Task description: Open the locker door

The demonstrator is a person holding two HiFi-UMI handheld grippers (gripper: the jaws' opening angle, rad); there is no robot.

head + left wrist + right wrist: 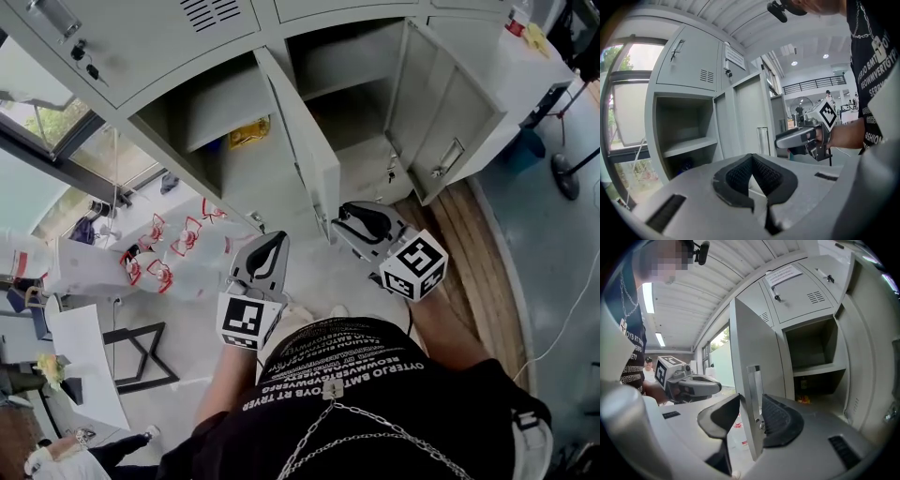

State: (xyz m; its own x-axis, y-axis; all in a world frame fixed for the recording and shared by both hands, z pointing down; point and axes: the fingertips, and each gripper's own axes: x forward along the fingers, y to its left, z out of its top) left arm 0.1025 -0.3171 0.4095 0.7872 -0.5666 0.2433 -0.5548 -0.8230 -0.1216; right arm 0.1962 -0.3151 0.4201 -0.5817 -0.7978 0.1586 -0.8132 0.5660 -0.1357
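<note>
**Item: locker door** (749, 376). Grey sheet metal. It stands swung out from the bank of lockers (159, 56) towards the person, between two open compartments, and shows edge-on in the right gripper view. A vertical handle (755, 390) runs along its free edge.

**Right gripper** (747, 401). The jaws stand wide apart and straddle the door's free edge, handle included. One pad sits close against each face, and no firm clamping can be made out. Its marker cube (415, 265) faces the head camera.

**Left gripper** (752, 157). The jaw tips are together with nothing between them. It is held level, just left of the door and apart from it. Its marker cube (247, 321) sits close to the person's body.

**Surroundings**
- Each open compartment has a shelf inside.
- A yellow object (248, 131) lies in the compartment left of the door.
- A second door (450, 122) hangs open further right.
- The upper lockers are shut, with vent slots (211, 11).
- A window (42, 117) adjoins the lockers on the left.
- A white bag with red markings (178, 248) lies on the floor below the window.
- A strip of wood flooring (469, 244) runs to the right.
- The person wears a black shirt (347, 375) with white print, and a chain (375, 427).
</note>
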